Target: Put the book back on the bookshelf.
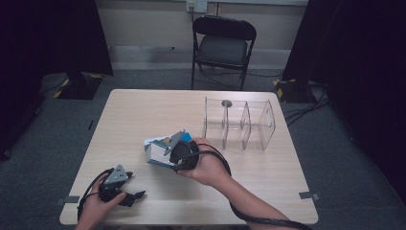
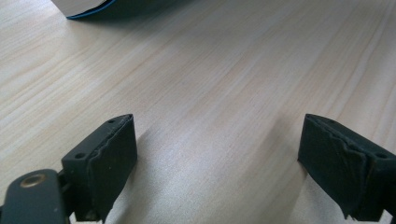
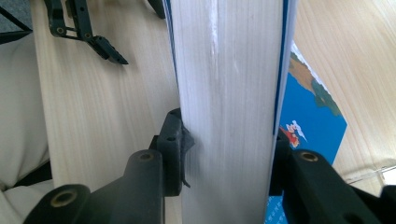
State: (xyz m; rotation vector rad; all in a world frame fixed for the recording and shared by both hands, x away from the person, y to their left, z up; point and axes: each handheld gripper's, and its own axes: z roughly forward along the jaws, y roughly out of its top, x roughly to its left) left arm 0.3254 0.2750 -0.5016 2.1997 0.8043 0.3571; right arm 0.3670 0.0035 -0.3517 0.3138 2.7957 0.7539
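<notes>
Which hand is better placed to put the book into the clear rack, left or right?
Right, probably. The right gripper is shut on the book, beside the clear rack. The left gripper stands open over bare table, farther from the rack.

No legible text on anything

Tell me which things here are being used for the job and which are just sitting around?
In use:
- right gripper, clamped on the thick book
- second book with a blue cover, lying beside it
- clear divided rack, probably where the books go

Just sitting around:
- left gripper, open over bare table
- black folding chair behind the table
</notes>
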